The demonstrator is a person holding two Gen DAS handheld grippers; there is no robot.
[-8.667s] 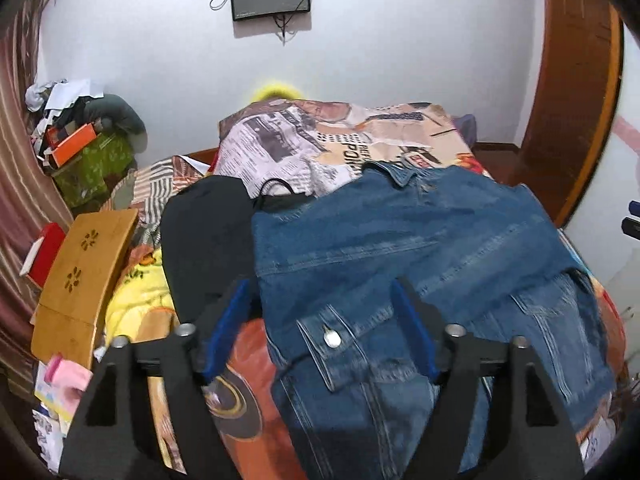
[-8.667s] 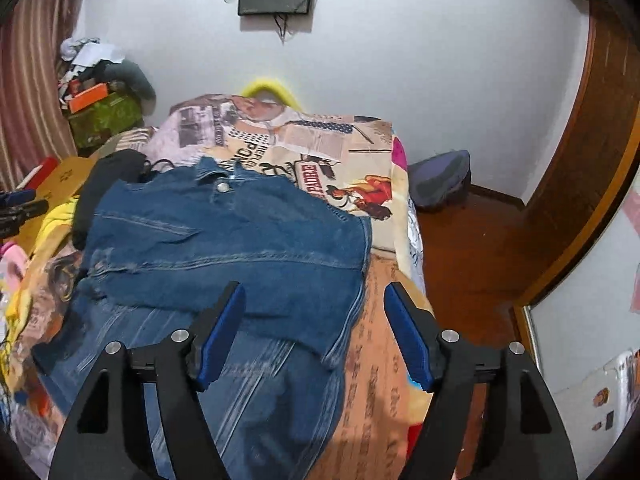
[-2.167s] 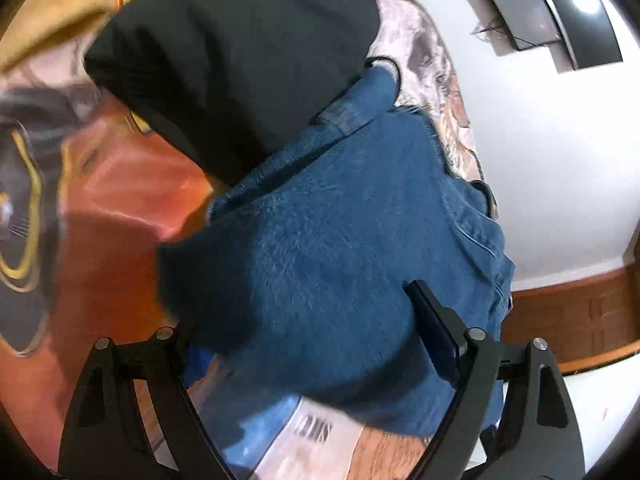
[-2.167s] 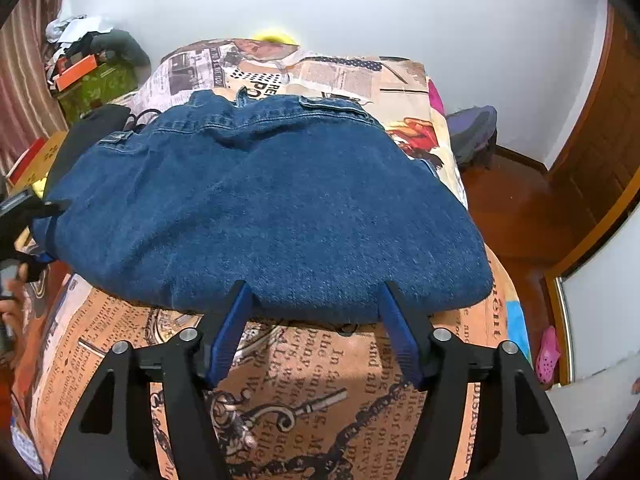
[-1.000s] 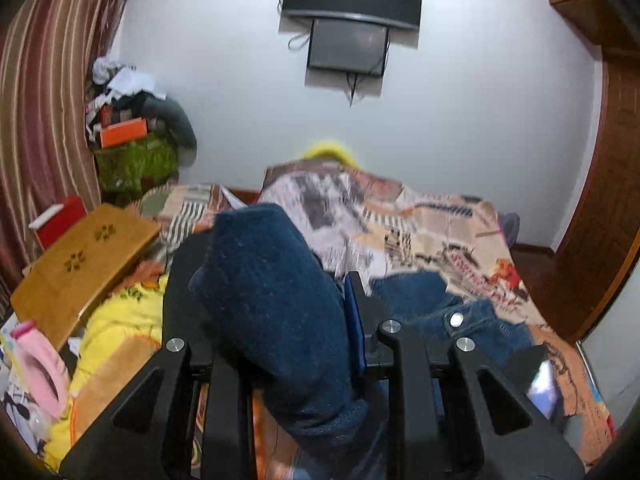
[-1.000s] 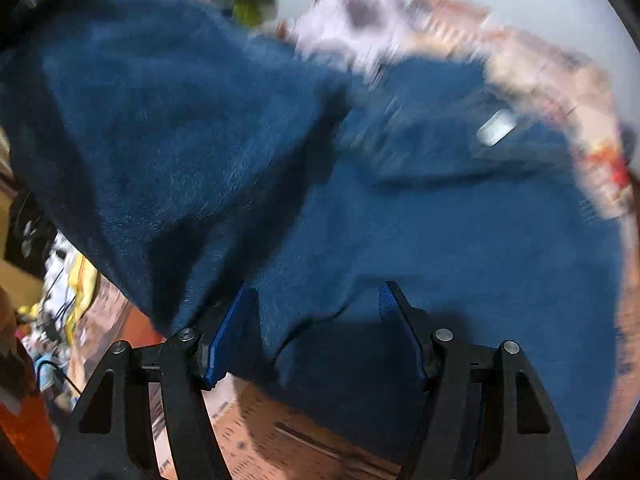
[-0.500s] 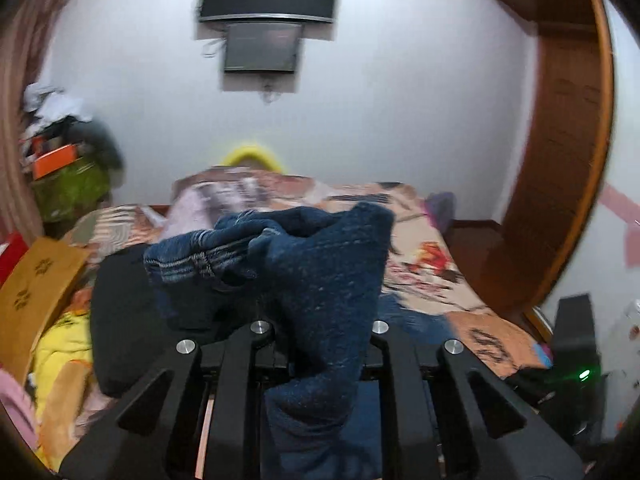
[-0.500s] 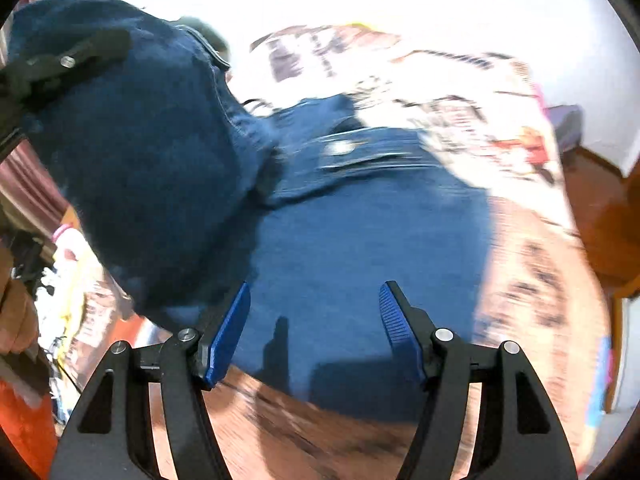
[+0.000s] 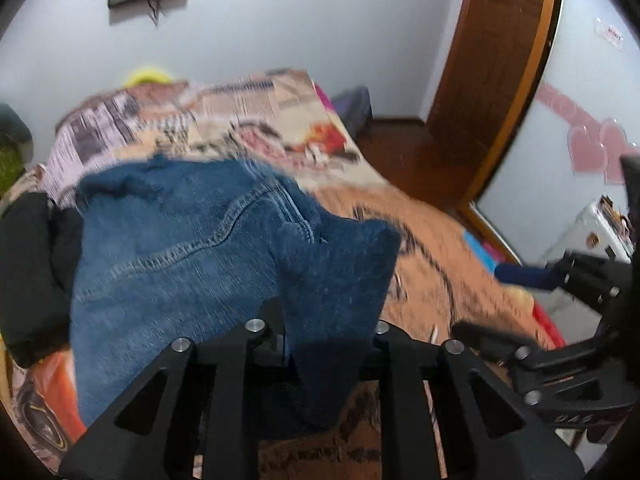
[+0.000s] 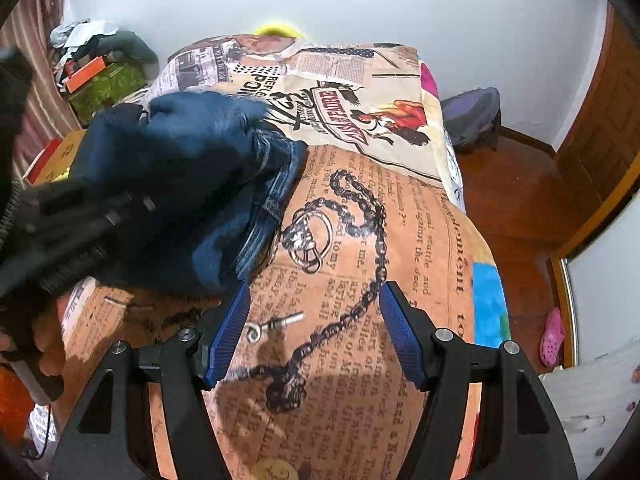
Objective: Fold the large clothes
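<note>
A blue denim jacket point(image 9: 168, 248) lies bunched on the left half of the bed point(image 10: 360, 240), which has a newspaper-print cover. My left gripper point(image 9: 328, 332) pinches a doubled fold of that denim between its fingers, and the fold hangs over the jacket's right edge. Its jaws are opening slightly with the cloth still between them. In the right wrist view the jacket point(image 10: 180, 176) is a dark blue heap, with the left gripper blurred against it. My right gripper point(image 10: 314, 332) stands open over bare bedspread to the right of the jacket, with nothing between its blue pads.
A black garment point(image 9: 28, 272) lies against the jacket's left side. Boxes and clothes point(image 10: 104, 76) pile up beyond the bed's left side. Right of the bed are a wooden floor point(image 10: 520, 200), a purple bag point(image 10: 472, 116), a pink shoe point(image 10: 554, 330) and a wooden door point(image 9: 492, 80).
My left gripper swung right and down, carrying the denim fold over the rest of the jacket. My right gripper drew back off the jacket and now hangs over bare bedspread.
</note>
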